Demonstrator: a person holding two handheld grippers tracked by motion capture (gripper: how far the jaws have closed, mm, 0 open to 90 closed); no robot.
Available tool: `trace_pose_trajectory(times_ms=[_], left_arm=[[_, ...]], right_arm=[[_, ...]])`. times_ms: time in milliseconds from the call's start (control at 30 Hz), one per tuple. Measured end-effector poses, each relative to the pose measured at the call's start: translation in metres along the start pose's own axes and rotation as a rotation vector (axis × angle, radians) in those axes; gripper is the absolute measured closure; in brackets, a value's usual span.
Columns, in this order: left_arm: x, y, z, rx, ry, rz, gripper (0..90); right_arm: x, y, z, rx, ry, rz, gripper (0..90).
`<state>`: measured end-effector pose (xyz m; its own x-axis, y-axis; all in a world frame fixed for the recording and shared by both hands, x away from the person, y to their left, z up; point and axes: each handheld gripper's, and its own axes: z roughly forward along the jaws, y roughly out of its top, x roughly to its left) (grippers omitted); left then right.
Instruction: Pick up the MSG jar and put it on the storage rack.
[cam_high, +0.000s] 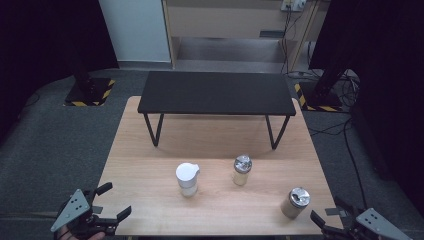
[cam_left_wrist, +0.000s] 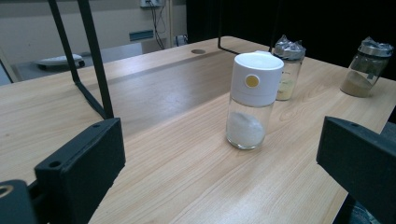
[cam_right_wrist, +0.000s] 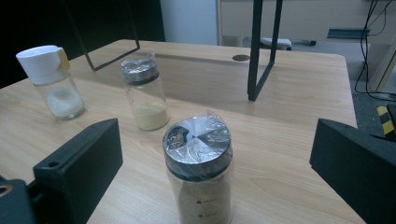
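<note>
Right tool (cam_right_wrist: 215, 154) low, level, jaws wide around brown-powder jar (cam_right_wrist: 198, 172), not touching

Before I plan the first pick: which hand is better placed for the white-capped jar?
Left, probably. The left tool stands open nearer the white-capped jar, path bare; the right tool faces the foil-topped jar.

High view: fixed overhead, looking forward and down, whole bench (cam_high: 150, 150) in frame. Left gripper view: low, near the bench surface, close on the white-capped jar (cam_left_wrist: 252, 100). Right gripper view: low, closest to the steel-lidded jar (cam_right_wrist: 198, 170). All share three jars.
</note>
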<state>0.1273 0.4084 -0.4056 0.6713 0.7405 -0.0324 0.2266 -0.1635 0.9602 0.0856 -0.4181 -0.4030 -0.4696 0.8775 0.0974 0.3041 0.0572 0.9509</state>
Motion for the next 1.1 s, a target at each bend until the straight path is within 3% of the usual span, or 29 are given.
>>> trace_pose_trajectory(times_ms=[500, 867, 1100], left_arm=[[0.004, 0.04, 0.008, 0.011, -0.049, 0.025, 0.3], [0.009, 0.071, 0.015, 0.027, -0.058, 0.069, 0.4], [0.013, 0.083, 0.025, 0.033, -0.071, 0.073, 0.4]], right_arm=[[0.0, 0.001, 0.0, 0.005, 0.001, -0.002, 3.1], [0.0, 0.001, 0.001, 0.009, 0.003, -0.005, 3.2], [0.0, 0.001, 0.0, 0.007, 0.004, -0.004, 3.2]])
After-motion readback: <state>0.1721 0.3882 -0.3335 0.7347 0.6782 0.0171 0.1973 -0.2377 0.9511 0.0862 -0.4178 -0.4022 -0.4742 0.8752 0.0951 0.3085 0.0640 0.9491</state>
